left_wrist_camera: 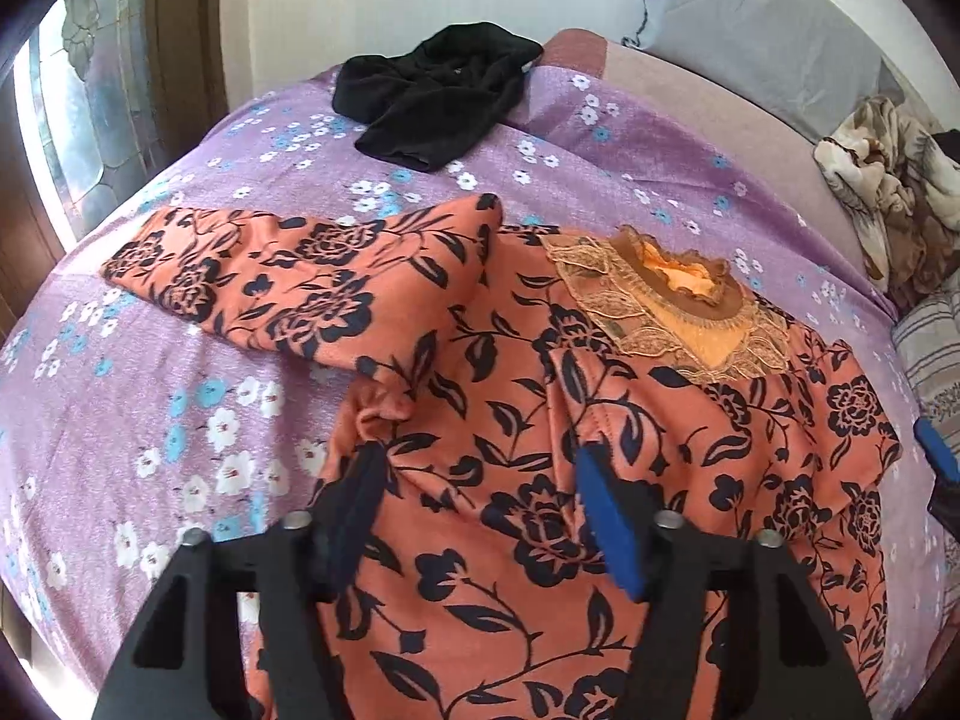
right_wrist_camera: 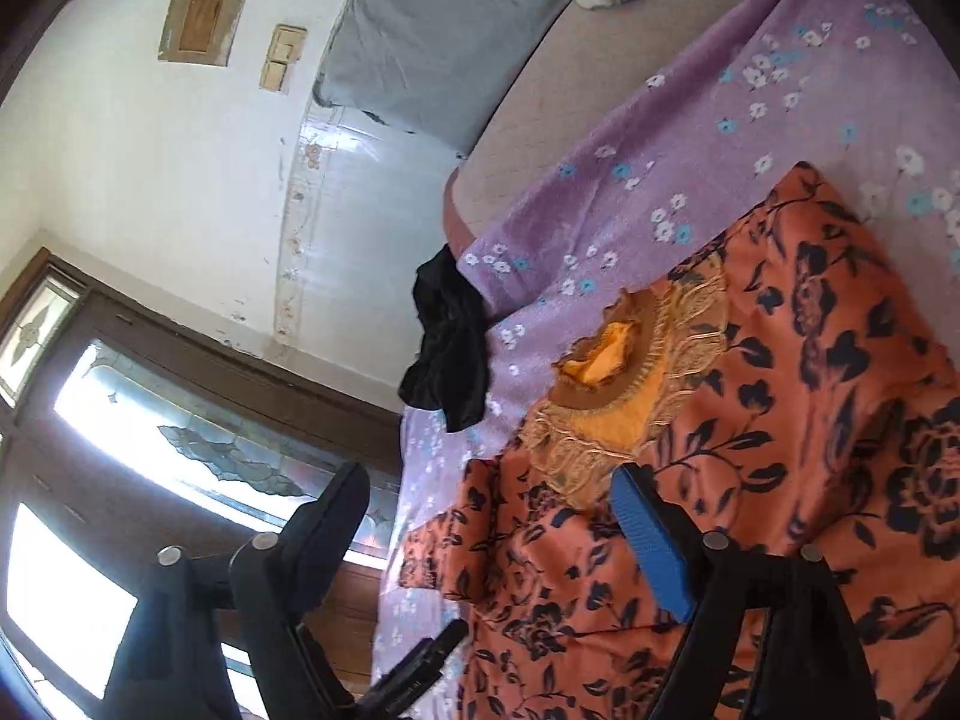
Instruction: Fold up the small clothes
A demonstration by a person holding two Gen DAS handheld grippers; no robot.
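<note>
The orange flowered dress (left_wrist_camera: 510, 372) lies spread on the purple bedsheet (left_wrist_camera: 150, 396), one sleeve (left_wrist_camera: 258, 276) stretched leftward, collar (left_wrist_camera: 678, 294) up; the left gripper (left_wrist_camera: 480, 468) hovers low over its body, jaws wide, holding nothing; the right gripper (right_wrist_camera: 492, 492) is tilted sideways near the collar, jaws wide and empty; a black garment (left_wrist_camera: 438, 96) sits well apart.

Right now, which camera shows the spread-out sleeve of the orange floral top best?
Left wrist view: the sleeve lies fully visible, stretched left across the purple bedsheet. Right wrist view catches only a foreshortened part of it at the bed's edge.
</note>
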